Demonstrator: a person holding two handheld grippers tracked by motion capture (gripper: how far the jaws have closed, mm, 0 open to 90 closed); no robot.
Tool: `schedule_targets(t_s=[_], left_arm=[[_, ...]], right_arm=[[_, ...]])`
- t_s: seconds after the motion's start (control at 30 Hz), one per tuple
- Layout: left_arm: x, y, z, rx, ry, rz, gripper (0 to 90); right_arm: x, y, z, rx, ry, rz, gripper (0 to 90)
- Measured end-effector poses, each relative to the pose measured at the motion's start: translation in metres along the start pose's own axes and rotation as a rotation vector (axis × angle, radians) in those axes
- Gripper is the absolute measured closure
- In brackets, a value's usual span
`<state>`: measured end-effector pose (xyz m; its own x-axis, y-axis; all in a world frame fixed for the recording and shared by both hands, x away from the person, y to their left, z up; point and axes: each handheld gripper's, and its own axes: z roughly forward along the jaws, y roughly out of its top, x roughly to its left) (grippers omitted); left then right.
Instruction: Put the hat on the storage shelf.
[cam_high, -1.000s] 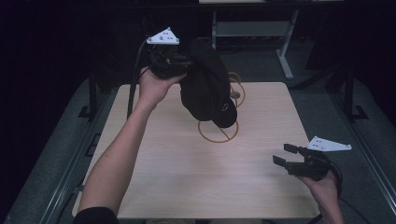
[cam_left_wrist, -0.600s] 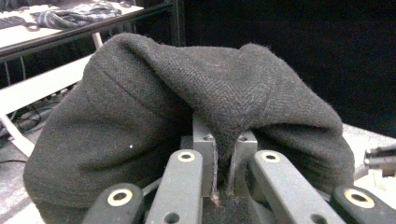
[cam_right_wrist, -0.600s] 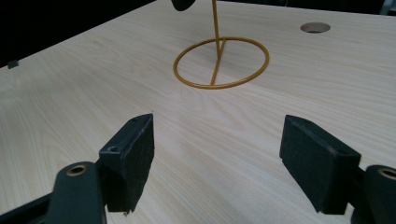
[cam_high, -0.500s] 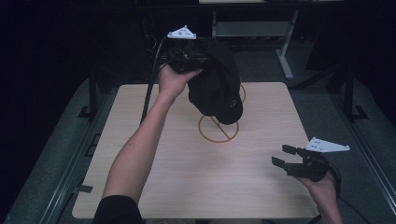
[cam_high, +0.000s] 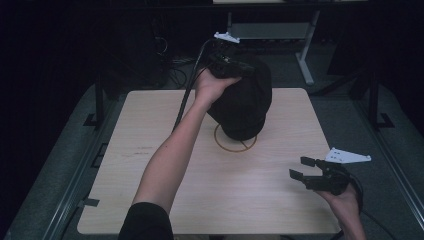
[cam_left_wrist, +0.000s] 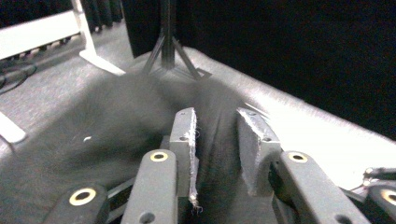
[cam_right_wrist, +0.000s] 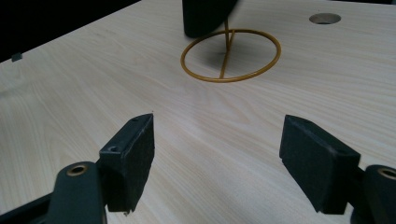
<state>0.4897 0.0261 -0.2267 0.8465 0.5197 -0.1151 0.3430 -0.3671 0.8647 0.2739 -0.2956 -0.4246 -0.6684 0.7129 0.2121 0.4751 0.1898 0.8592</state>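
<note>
A black cap (cam_high: 242, 105) hangs above the far middle of the wooden table (cam_high: 140, 160), with my left gripper (cam_high: 234, 66) shut on its top edge. In the left gripper view the dark fabric (cam_left_wrist: 116, 130) is pinched between the pads of the left gripper (cam_left_wrist: 217, 123). Beneath the cap stands a gold wire stand (cam_high: 235, 145), a ring on the table with a thin upright; the cap hides the upright's top. My right gripper (cam_high: 303, 168) hovers open near the table's front right, holding nothing. The right gripper (cam_right_wrist: 217, 140) faces the gold stand (cam_right_wrist: 231, 56) and the cap's lower edge (cam_right_wrist: 205, 16).
A small round hole (cam_right_wrist: 324, 18) sits in the tabletop beyond the ring. A white-legged desk frame (cam_high: 305, 60) stands on the floor behind the table. Dark grey floor surrounds the table, and metal rails (cam_high: 75, 185) run along its sides.
My left gripper has carried the cap to the right, from the table's far left to over the gold ring. The right gripper has stayed where it was, open.
</note>
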Motion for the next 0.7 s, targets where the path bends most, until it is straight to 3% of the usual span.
schedule_targets(t_s=[0.2, 0.7], left_arm=[[0.001, -0.001, -0.001, -0.004, 0.006, -0.022, 57.0], [-0.004, -0.005, -0.02, 0.013, 0.033, 0.038, 52.8]], right_arm=[[0.0, -0.001, -0.002, -0.004, -0.002, 0.007, 26.0], [-0.003, -0.003, -0.001, -0.003, -0.016, 0.006, 25.0]])
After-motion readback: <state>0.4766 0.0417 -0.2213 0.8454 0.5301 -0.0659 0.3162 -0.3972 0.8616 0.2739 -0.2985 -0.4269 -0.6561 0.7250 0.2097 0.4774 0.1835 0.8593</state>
